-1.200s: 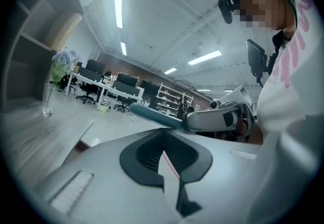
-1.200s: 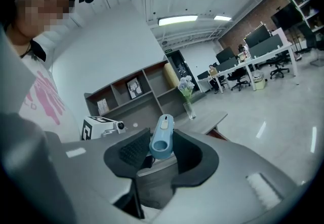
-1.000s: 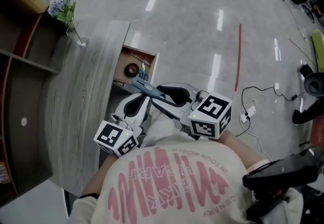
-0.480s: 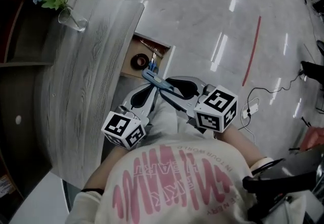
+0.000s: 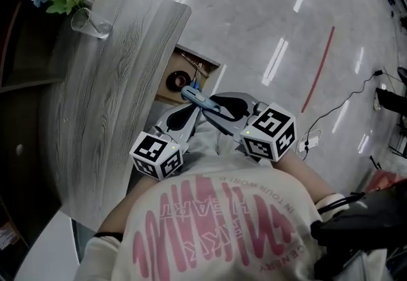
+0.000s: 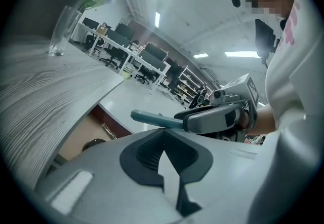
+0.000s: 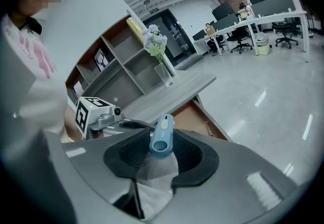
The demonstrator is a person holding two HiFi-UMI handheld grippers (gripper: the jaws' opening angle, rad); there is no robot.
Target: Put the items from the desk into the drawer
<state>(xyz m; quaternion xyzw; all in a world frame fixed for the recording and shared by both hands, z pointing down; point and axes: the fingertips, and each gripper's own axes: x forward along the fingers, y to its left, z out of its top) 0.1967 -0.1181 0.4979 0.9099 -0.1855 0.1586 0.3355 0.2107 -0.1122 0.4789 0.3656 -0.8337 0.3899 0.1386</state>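
Carrying item: a blue cutter (image 5: pixel 205 103) is held by the right gripper (image 5: pixel 215 110), which is clamped across its handle.
Blue cutter: a slim blue body with a round hole in the end that faces the right gripper view (image 7: pixel 162 137) and a pale slider along its back; it is seen side-on in the left gripper view (image 6: pixel 152 118).
Item position: the cutter is held in the air off the desk's edge, and in the head view its far end overlaps the near corner of the open drawer (image 5: pixel 213 77). Contact with the drawer cannot be told.
Right fingers: the pads (image 7: pixel 195 159) are closed against both sides of the cutter.
Left gripper (image 5: pixel 189 113): it is placed just beside the right one, under the cutter. Its fingertips are pressed together, and nothing is seen between them (image 6: pixel 162 149).
Drawer contents: a dark round roll (image 5: pixel 176 78), a small blue object and some thin items at the far end are noted; the small ones cannot be identified.
Desk (image 5: pixel 108 95): a grey wood-grain top. Only a glass vase (image 5: pixel 89 22) of pale flowers is seen on it, at the far end, well apart from the drawer.
Person: a white shirt with pink print fills the lower part of the head view.
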